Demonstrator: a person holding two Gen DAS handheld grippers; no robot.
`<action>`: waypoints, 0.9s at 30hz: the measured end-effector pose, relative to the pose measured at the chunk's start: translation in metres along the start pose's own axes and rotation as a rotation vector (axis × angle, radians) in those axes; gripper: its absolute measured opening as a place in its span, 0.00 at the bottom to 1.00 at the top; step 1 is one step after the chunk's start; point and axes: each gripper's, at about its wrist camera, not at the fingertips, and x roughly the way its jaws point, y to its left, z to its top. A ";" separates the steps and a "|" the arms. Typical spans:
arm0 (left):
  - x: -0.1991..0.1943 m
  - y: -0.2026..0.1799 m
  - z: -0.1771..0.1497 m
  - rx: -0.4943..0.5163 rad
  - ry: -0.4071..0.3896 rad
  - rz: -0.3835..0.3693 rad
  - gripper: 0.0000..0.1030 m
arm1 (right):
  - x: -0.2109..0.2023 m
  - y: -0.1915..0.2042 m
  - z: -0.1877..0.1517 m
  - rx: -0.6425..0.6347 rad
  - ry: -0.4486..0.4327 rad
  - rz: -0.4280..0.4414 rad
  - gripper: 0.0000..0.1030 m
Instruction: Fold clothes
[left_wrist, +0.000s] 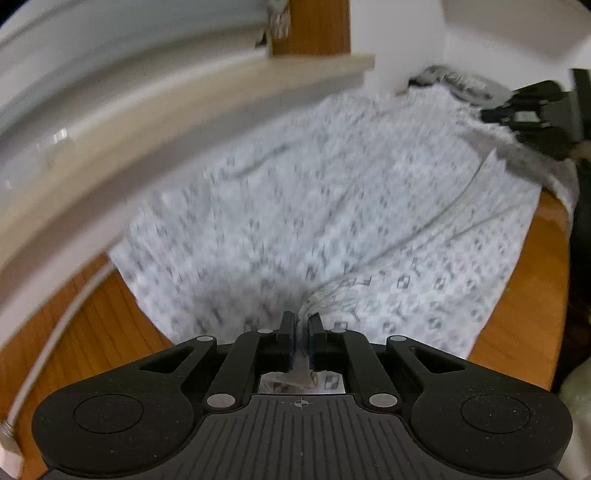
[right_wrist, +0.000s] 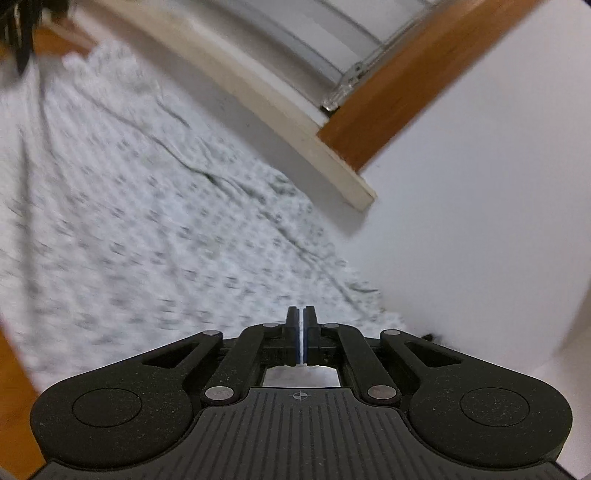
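Note:
A white garment (left_wrist: 295, 206) with a small grey pattern lies spread across the wooden table (left_wrist: 517, 295). My left gripper (left_wrist: 302, 321) is shut on its near edge, and creases fan out from the pinch. At the far right corner of the cloth, my right gripper (left_wrist: 495, 115) pinches another edge. In the right wrist view the right gripper (right_wrist: 303, 314) is shut, with a thin white layer of the garment (right_wrist: 129, 221) between its pads. The dark shape at the top left there is the left gripper (right_wrist: 14, 40), blurred.
A pale window sill (left_wrist: 147, 122) and a white wall (right_wrist: 480, 221) border the cloth's far side. A grey cable (left_wrist: 48, 339) trails over the table at the left. A crumpled grey item (left_wrist: 454, 79) lies beyond the cloth. Bare wood (right_wrist: 14, 387) shows at the table edge.

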 end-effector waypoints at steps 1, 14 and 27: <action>0.002 0.000 -0.004 -0.005 0.008 0.003 0.16 | -0.008 0.001 -0.004 0.023 -0.004 0.024 0.05; -0.017 0.043 -0.010 -0.195 -0.053 -0.015 0.21 | -0.030 0.027 -0.036 0.156 -0.009 0.198 0.23; 0.000 -0.023 0.022 -0.113 -0.258 -0.018 0.47 | -0.100 0.004 -0.095 0.327 0.022 0.147 0.39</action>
